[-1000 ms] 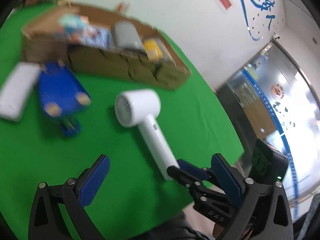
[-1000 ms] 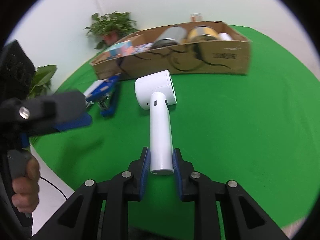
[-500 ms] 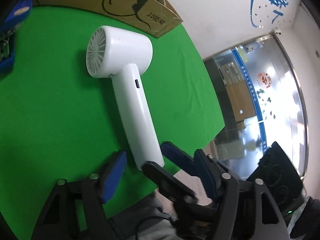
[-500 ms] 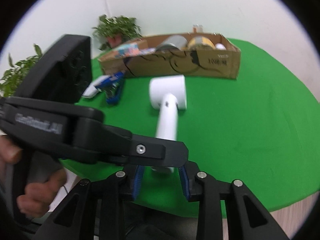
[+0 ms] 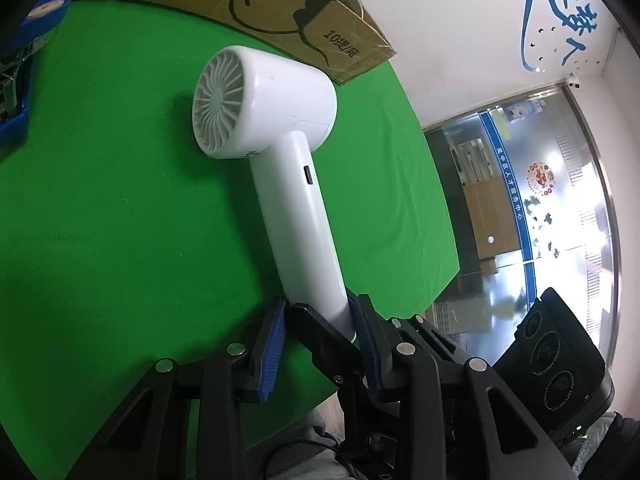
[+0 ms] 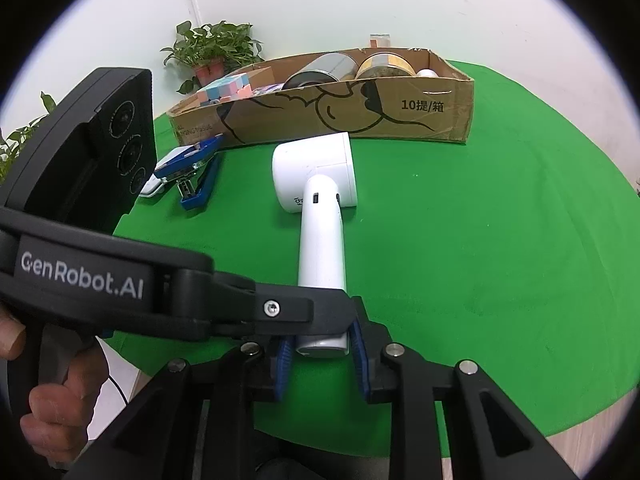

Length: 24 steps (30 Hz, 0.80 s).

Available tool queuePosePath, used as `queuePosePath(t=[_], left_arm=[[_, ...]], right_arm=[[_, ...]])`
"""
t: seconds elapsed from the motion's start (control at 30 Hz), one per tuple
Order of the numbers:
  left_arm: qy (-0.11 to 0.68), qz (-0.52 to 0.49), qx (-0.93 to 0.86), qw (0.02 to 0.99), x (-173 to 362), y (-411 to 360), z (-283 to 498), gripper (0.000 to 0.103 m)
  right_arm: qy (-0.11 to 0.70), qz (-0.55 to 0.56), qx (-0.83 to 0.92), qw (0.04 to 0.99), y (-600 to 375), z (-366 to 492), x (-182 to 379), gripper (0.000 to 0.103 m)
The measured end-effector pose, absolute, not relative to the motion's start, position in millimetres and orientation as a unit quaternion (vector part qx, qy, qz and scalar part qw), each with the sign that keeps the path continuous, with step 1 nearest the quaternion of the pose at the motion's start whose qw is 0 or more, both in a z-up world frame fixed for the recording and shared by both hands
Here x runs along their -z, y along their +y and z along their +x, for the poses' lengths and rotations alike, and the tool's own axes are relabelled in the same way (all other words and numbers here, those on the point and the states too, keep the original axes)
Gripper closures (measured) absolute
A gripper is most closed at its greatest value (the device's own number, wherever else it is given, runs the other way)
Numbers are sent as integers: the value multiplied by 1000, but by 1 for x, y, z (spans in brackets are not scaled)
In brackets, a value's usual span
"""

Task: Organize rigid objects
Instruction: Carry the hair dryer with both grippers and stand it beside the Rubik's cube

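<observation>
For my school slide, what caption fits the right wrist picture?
Both tongs hold the white hair dryer on a green table near a cardboard box.

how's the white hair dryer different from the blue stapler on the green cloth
The hair dryer is white, smooth and clearly larger; the stapler is blue with bare metal parts. The hair dryer's handle end sits between gripper fingers; the stapler lies free, resting partly on a white object. Both lie in front of the cardboard box.

Both wrist views close, angled down table (image 5: 100,200); share hair dryer (image 6: 320,208)
</observation>
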<state>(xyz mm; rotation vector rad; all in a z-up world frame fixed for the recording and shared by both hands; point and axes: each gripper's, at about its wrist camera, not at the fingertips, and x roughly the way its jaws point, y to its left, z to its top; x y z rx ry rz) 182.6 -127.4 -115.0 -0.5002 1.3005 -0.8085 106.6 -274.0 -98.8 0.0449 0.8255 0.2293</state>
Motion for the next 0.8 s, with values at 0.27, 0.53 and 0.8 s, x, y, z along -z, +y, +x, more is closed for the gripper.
queuePosePath(t=[0.27,0.53,0.8], left_arm=[[596,-249,360,673,122,-126,196,70],[586,-218,355,695,114,-125,192,74],[555,-209,358,721,94,-116,191,74]], right_arm=[[419,56,-109,900,-278,115,98,78],[433,73,-110,892,-277,118,98,78],[398,62,-117,908,-266,114,86,78]])
